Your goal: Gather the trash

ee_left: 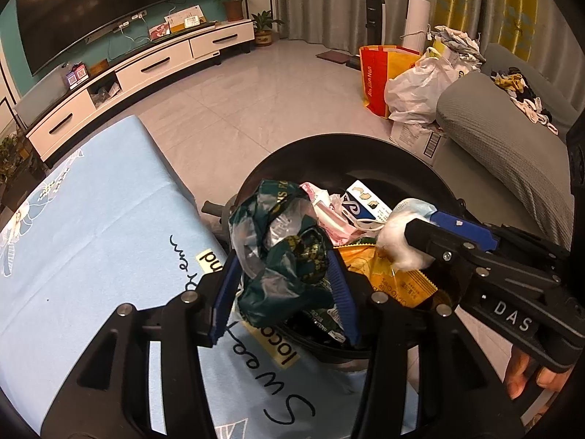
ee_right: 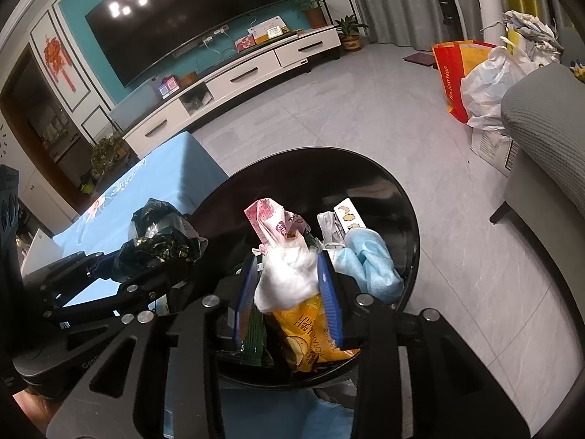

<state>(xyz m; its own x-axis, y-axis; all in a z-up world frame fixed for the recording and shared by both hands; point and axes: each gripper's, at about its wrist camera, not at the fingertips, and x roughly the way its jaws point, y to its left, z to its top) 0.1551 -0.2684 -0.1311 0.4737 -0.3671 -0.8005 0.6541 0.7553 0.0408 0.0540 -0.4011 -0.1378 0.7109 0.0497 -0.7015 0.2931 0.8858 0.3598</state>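
- A living room with a pale tiled floor: a big dark television hangs on a teal wall above a long white cabinet, and a grey sofa stands at the right.
- Near the sofa sit a red and yellow bag and a white plastic sack, touching each other.
- A table under a light blue cloth with printed lettering fills the lower left; a round black bin stands just beside its edge.
- The left gripper is clamped on a crumpled dark green plastic bag, held over the near rim of the bin, between the table edge and the bin's opening.
- The right gripper pinches a white wad of tissue above the bin's contents.
- Inside the bin lie a yellow snack packet, a pink wrapper, a light blue face mask and a blue and white carton.
- A green strip shows below the right gripper's left finger; it looks like another wrapper, though the view there is too dark to be sure.
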